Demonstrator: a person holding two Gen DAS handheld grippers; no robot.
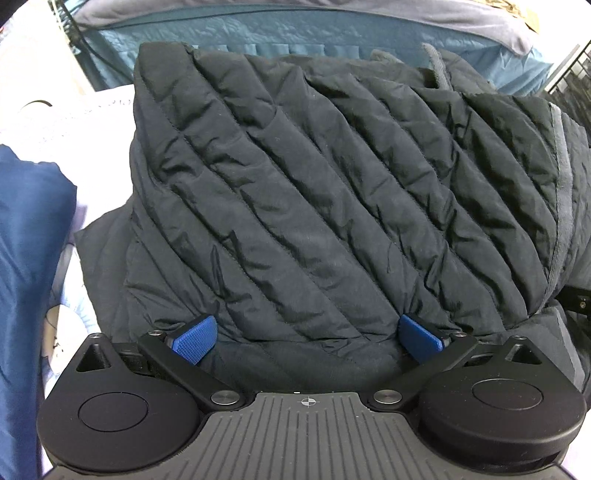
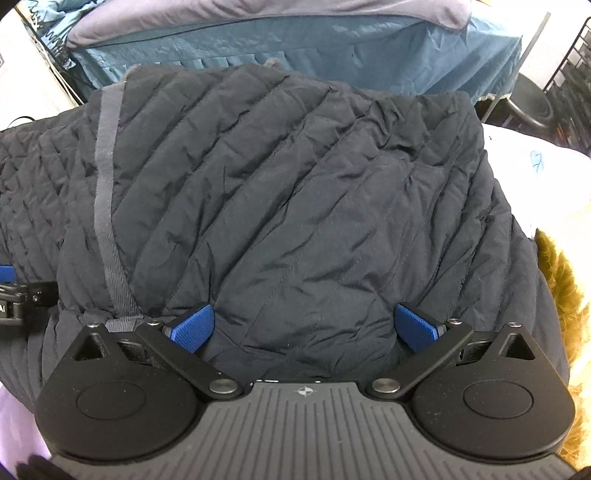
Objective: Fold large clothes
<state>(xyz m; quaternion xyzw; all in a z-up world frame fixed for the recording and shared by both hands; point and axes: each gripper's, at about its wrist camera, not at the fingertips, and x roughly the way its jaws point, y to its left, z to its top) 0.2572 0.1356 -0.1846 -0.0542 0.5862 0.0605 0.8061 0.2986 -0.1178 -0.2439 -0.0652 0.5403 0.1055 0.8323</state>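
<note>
A dark navy quilted jacket (image 1: 332,192) lies folded on a pale sheet, filling both wrist views (image 2: 288,206). A grey tape trim (image 2: 105,173) runs down its left part in the right wrist view. My left gripper (image 1: 308,338) stands open at the jacket's near edge, its blue pads (image 1: 195,338) wide apart with the fabric bulging between them but not pinched. My right gripper (image 2: 304,326) is likewise open against the near edge, pads (image 2: 415,326) spread. The left gripper's tip (image 2: 14,291) shows at the far left of the right wrist view.
A teal padded cover (image 1: 280,29) with a grey cushion (image 2: 258,14) on top rises behind the jacket. Blue fabric (image 1: 33,236) lies left. Brown fur (image 2: 561,280) lies right. A black wire rack (image 2: 569,81) stands far right. A pale sheet (image 1: 59,122) covers the surface.
</note>
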